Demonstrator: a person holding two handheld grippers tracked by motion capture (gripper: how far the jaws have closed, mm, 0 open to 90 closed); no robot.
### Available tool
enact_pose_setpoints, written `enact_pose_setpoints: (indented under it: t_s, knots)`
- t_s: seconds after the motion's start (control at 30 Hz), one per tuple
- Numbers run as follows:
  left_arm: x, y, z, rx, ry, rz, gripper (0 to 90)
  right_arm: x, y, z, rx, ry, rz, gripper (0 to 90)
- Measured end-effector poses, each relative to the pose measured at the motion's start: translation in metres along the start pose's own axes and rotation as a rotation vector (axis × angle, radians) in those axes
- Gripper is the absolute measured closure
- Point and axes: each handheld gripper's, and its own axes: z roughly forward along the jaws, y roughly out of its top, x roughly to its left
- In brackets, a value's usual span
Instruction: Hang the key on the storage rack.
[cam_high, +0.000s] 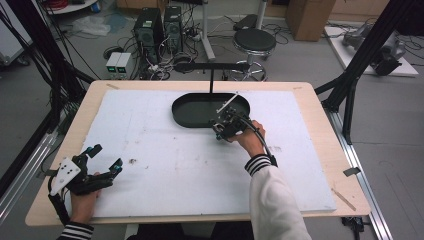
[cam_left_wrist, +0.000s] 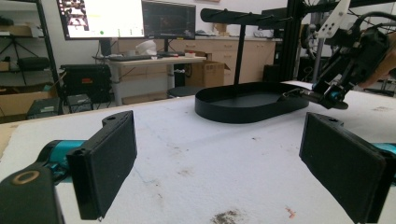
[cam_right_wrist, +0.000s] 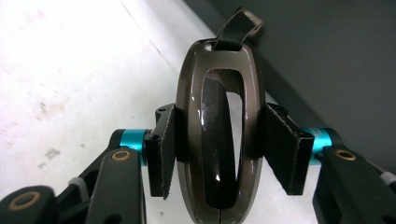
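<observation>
The left gripper (cam_high: 102, 159) is resting released at the near left of the white surface (cam_high: 165, 165), nothing between its jaws. Farther off, the right gripper (cam_right_wrist: 219, 154) is clenching a glossy brown oval loop (cam_right_wrist: 218, 135) at the near rim of the black tray (cam_high: 200, 117), whose floor is lying bare.

One shallow black oval tray (cam_high: 192, 120) sits at the far middle of the white-covered surface (cam_high: 165, 165). One glossy brown oval ring-shaped object with a dark strap loop (cam_right_wrist: 219, 140) is clamped between two black fingers (cam_right_wrist: 163, 149). There are two hand-held black grippers: one at the near left (cam_high: 106, 159), one by the tray (cam_high: 219, 131). Beyond the surface stand one round black stool (cam_high: 254, 41) and two black computer towers (cam_high: 148, 27).
</observation>
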Motion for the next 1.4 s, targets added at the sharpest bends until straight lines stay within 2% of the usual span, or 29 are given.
enact_pose_setpoints:
  t_s: [0.07, 0.2, 0.33, 0.37, 0.47, 0.57, 0.67, 0.7, 0.87, 0.93, 1.13, 1.17, 1.4]
  knots:
    - [0.000, 0.000, 0.000, 0.000, 0.000, 0.001, 11.6, 0.000, 0.000, -0.007, -0.041, -0.011, 0.010, 48.4]
    - [0.000, 0.000, 0.000, 0.001, 0.000, 0.002, 11.6, -0.003, 0.000, -0.019, -0.136, 0.000, 0.035, 48.4]
    - [0.000, 0.000, 0.000, 0.000, 0.000, 0.001, 11.6, -0.006, -0.001, -0.030, -0.201, -0.009, 0.041, 48.4]
    - [0.000, 0.000, 0.000, 0.000, 0.000, 0.001, 11.6, -0.007, -0.002, -0.033, -0.218, -0.002, 0.059, 48.4]
    - [0.000, 0.000, 0.000, 0.000, 0.001, 0.001, 11.6, -0.011, -0.004, -0.040, -0.263, -0.008, 0.072, 48.4]
    - [0.000, 0.000, 0.000, 0.000, 0.001, 0.001, 11.6, -0.014, -0.007, -0.047, -0.284, -0.035, 0.080, 48.3]
    - [0.000, 0.000, 0.000, 0.000, 0.001, 0.002, 11.6, -0.016, -0.008, -0.050, -0.300, -0.039, 0.091, 48.3]
    - [0.000, 0.000, 0.000, 0.000, 0.001, 0.003, 11.6, -0.018, -0.009, -0.055, -0.322, -0.043, 0.105, 48.3]
    - [0.000, 0.000, 0.000, 0.000, 0.000, 0.003, 11.6, -0.022, -0.010, -0.063, -0.358, -0.061, 0.113, 48.3]
    - [0.000, 0.000, 0.000, 0.000, 0.001, 0.003, 11.6, -0.023, -0.007, -0.067, -0.363, -0.083, 0.109, 48.3]
    - [0.000, 0.000, 0.000, 0.000, 0.000, 0.002, 11.6, -0.025, 0.001, -0.079, -0.407, -0.095, 0.123, 48.3]
    - [0.000, 0.000, 0.000, 0.000, 0.000, 0.002, 11.6, -0.025, 0.003, -0.083, -0.414, -0.117, 0.129, 48.3]
    - [0.000, 0.000, 0.000, 0.000, 0.000, 0.002, 11.6, -0.025, 0.010, -0.095, -0.449, -0.143, 0.131, 48.3]
